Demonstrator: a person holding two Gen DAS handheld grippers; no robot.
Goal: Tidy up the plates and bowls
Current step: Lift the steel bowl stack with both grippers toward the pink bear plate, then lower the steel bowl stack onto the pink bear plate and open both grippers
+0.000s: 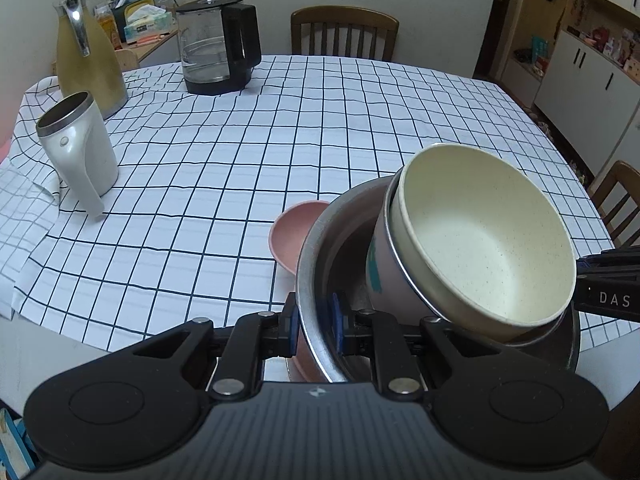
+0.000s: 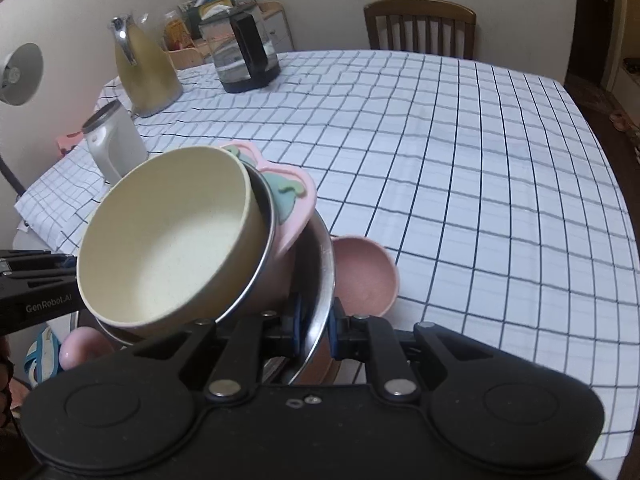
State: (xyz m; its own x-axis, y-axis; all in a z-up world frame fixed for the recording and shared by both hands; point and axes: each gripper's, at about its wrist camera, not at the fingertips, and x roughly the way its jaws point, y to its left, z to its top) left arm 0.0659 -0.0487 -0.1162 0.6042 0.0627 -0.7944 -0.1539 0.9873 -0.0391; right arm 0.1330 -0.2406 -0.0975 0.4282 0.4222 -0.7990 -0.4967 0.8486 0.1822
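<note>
Steel bowl [image 1: 316, 280] held tilted over the table's [image 1: 280, 140] near edge, nested cream bowl [image 1: 488, 236] leaning inside. Left gripper [image 1: 314, 322] and right gripper [image 2: 314, 326] each clamp its rim from opposite sides. Pink bowl [image 2: 362, 276] sits just beyond. White mug [image 1: 80, 148] far left.

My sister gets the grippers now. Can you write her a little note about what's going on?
Left gripper: jaws shut on the rim of the steel bowl.
Right gripper: jaws shut on the same bowl's rim, opposite side.
The steel bowl is tilted. Nested in it: a pink cartoon bowl, with the cream bowl innermost.
A small pink bowl sits just beyond the stack; whether it touches is unclear.
Done: three bowls nested.
Left: probably set the stack down level and add the pink bowl.
</note>
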